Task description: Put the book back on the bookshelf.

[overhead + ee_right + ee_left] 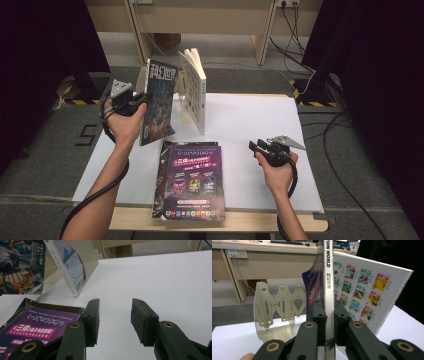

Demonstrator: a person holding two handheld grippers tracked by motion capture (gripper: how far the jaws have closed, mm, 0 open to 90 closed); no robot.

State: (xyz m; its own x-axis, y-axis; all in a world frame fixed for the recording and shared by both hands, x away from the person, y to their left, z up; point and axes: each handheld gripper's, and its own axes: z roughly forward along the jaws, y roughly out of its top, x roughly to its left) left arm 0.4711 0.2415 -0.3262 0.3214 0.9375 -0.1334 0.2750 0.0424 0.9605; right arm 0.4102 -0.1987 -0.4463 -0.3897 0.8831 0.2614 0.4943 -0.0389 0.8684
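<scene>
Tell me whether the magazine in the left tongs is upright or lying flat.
Upright. The left tongs clamp the magazine by its spine, which rises vertically between the jaws, and it stands on edge, lifted above the table.

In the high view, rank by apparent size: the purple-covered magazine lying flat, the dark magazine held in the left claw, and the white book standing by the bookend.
1. Purple-covered magazine, clearly largest, though nearest the camera.
2 and 3. Dark magazine in the left claw and white book: both show at an angle and look alike, so no ranking.

A white rectangular tabletop (250,130) stands on grey carpet (45,150); behind it, a pale wooden desk (210,20), black curtains (40,45) and loose black cables (340,150).
</scene>
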